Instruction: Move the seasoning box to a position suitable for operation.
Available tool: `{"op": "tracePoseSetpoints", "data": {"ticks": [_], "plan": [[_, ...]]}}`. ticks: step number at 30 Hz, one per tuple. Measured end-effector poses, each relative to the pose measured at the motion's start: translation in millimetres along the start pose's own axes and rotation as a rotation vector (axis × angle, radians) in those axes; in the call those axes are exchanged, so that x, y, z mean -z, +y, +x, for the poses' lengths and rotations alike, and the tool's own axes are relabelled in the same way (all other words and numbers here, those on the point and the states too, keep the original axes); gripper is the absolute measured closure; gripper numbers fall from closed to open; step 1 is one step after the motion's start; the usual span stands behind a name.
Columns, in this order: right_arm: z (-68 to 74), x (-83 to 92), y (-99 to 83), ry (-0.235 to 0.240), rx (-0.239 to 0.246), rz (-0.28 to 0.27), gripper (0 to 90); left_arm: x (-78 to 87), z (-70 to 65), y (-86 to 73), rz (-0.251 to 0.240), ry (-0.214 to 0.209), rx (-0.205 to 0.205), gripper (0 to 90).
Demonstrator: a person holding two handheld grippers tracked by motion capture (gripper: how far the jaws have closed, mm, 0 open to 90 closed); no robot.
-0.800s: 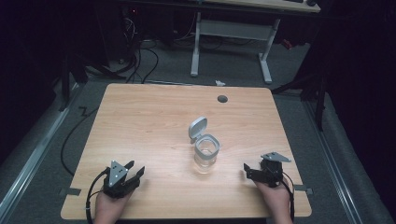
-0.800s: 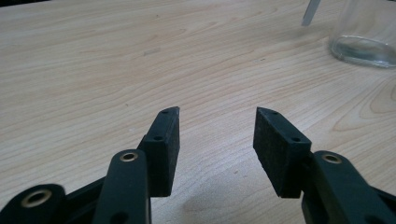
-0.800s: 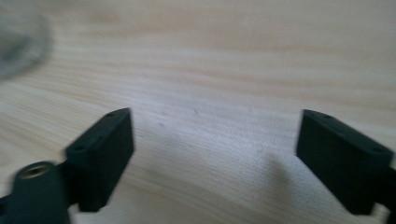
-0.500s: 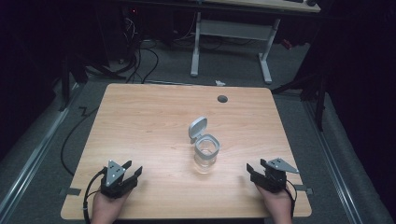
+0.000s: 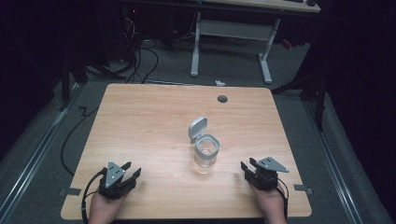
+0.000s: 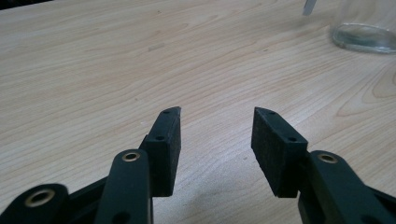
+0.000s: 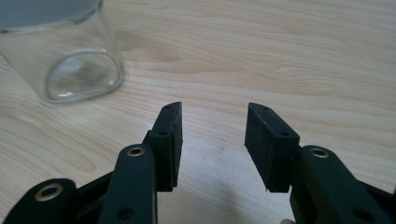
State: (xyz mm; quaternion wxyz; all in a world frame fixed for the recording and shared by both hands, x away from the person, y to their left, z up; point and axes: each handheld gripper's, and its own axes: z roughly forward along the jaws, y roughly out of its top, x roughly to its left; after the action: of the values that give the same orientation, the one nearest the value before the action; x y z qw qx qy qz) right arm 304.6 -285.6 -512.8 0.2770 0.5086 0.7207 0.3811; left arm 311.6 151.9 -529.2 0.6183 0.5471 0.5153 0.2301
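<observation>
Tabletop [image 5: 140,121] is light wood w/ a small round hole [image 5: 222,98] near the far edge. Clear glass jar [image 5: 206,153] stands upright a bit right of centre, its grey hinged lid [image 5: 197,128] flipped up and tilted back on the far-left side of the rim.

I've got the left tool [image 5: 130,171] at the near-left corner, held in the left hand [image 5: 103,208], grey three-cornered plate on top, cable looping off its left side. In the left gripper view the left tool [image 6: 215,128] has its jaws spread to a moderate gap, nothing between them, just bare wood grain behind. Base of the jar [image 6: 364,28] sits at the top-right of that view, well apart from the jaws.

Right tool [image 5: 248,164] is at the near-right, held in the right hand [image 5: 270,204], plate on top as well. In the right gripper view the right tool [image 7: 213,122] is also parted to a similar moderate gap and holds nothing; pads touch nothing I can see. Jar [image 7: 65,51] is at the top-left of that view, near the left jaw but clear of it.

Can't tell whether either tool's underside rests on the wood. Beyond the tabletop: dark floor, a white desk frame [image 5: 229,42], cables on the floor [image 5: 140,56].
</observation>
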Motion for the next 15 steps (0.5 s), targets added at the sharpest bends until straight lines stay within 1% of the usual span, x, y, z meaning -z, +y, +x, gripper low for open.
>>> {"op": "tracePoseSetpoints", "data": {"ticks": [2,4,5,6,10,11,13,14,15], "plan": [[1.5,-1.5,3.6,0.014,-0.001,-0.005,56.7,-0.2,-0.4,0.2,-0.003,0.0,0.006,53.1],[3.7,-2.9,7.4,0.024,-0.001,-0.021,56.8,-0.6,-0.9,0.4,0.0,0.0,0.022,52.9],[4.9,-3.8,9.4,0.029,0.001,-0.02,56.8,-0.6,-0.9,0.4,0.0,0.0,0.022,52.6],[6.1,-5.0,11.4,0.03,0.012,-0.019,57.8,-1.5,-1.2,-0.5,0.006,-0.004,0.028,51.8],[10.5,-12.1,16.9,0.03,0.045,-0.011,61.3,-3.4,-1.5,-3.0,0.018,-0.005,0.017,50.4],[11.8,-13.8,18.3,0.035,0.043,-0.006,62.9,-3.4,-1.7,-2.8,0.016,-0.006,0.02,50.4],[14.8,-17.4,21.1,0.034,0.057,-0.012,66.1,-3.6,-1.9,-2.6,0.013,-0.006,0.018,50.7],[16.5,-19.6,22.5,0.035,0.064,-0.013,69.2,-3.6,-1.8,-2.7,0.013,-0.004,0.016,51.4],[17.6,-22.1,24.0,0.041,0.068,-0.007,70.9,-3.7,-1.8,-2.5,0.013,-0.003,0.021,52.1]]}}
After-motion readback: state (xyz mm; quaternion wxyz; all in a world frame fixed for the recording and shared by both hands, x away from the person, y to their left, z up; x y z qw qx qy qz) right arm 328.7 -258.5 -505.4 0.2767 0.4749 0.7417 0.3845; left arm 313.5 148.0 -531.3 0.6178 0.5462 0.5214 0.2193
